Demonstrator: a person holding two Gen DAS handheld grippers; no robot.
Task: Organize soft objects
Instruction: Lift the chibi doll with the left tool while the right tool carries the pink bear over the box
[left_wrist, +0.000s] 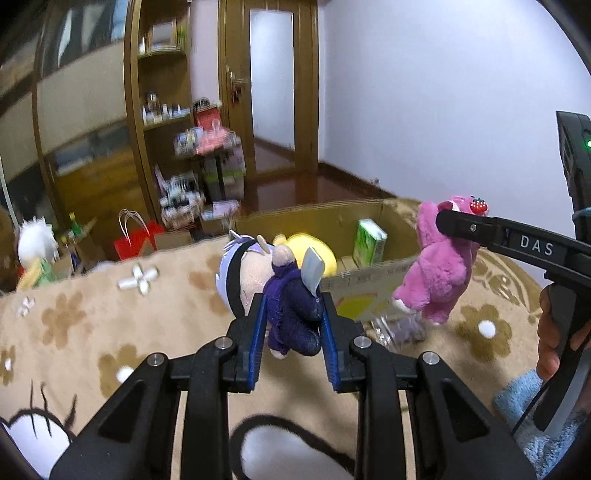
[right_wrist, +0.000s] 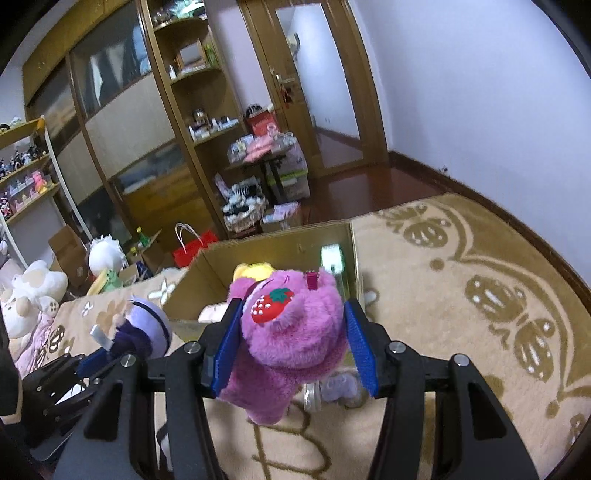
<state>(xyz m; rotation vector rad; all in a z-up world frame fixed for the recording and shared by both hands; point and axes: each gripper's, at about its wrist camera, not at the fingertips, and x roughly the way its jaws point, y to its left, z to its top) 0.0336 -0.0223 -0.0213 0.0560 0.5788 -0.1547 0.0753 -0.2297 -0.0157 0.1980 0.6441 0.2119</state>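
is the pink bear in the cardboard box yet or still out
Out. The pink bear hangs clamped in the right gripper, short of the cardboard box.

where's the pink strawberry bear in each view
Left wrist view: the pink strawberry bear hangs at right, head clamped in the right tongs, before the cardboard box.
Right wrist view: the bear fills the centre, gripped by the blue pads.
Shared landmark: the cardboard box holding a yellow plush.

A cardboard box (right_wrist: 280, 251) was set on the carpet (right_wrist: 461, 332), with a carton (left_wrist: 369, 242) inside it. The bear plush (right_wrist: 295, 343) was held before the box, the doll (left_wrist: 280, 295) to its left.
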